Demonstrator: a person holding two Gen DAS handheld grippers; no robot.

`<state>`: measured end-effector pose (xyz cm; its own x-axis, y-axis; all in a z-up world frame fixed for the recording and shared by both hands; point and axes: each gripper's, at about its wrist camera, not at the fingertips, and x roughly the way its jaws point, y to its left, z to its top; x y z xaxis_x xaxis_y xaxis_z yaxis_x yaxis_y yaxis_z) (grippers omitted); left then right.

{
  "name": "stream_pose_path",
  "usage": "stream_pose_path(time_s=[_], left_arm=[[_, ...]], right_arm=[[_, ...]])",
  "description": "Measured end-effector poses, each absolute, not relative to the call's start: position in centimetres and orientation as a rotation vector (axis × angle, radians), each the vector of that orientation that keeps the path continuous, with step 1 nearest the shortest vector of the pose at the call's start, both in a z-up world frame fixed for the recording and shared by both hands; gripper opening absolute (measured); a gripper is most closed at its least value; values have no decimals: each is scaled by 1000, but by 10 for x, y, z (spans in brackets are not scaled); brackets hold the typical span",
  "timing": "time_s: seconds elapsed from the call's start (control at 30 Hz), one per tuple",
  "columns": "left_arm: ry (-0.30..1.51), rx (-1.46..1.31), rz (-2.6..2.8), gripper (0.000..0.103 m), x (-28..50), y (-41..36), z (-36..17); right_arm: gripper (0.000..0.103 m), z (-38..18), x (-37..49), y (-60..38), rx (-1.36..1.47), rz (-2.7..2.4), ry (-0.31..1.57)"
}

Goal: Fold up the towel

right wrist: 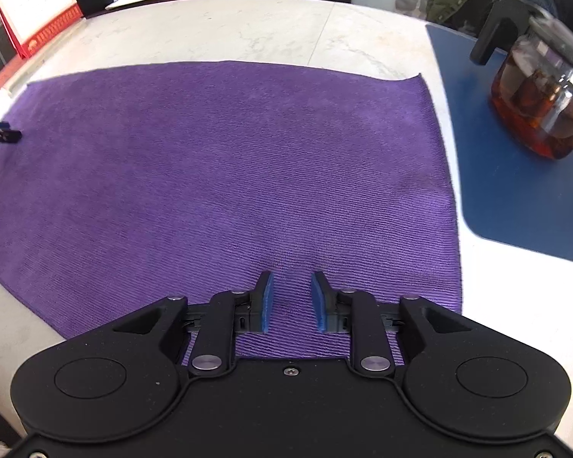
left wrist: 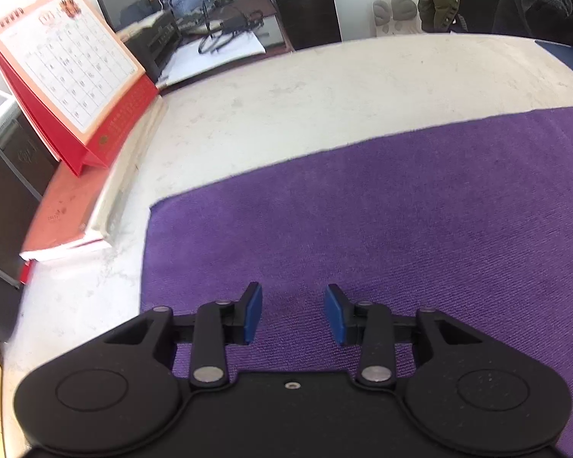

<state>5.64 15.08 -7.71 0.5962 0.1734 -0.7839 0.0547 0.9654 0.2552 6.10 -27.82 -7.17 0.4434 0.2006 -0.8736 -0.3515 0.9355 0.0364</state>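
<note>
Lying flat and unfolded on the pale marble worktop (right wrist: 248, 26), the purple ribbed microfibre towel (right wrist: 225, 160) awaits its first fold. Left tongs (left wrist: 293, 311) and right tongs (right wrist: 291, 297) hover released above its near edge; next, pinch both near corners.

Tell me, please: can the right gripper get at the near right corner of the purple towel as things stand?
Probably yes. The right gripper hangs open over the towel near that side, and nothing lies between; the glass teapot stands apart on the blue mat.
</note>
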Motion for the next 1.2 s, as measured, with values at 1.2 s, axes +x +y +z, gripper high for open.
stream_pose_path(time_s=[1.2], left_arm=[[990,327,-19,34,63,122,-92]], right_arm=[[24,-90,232,-325,-140,242,928]])
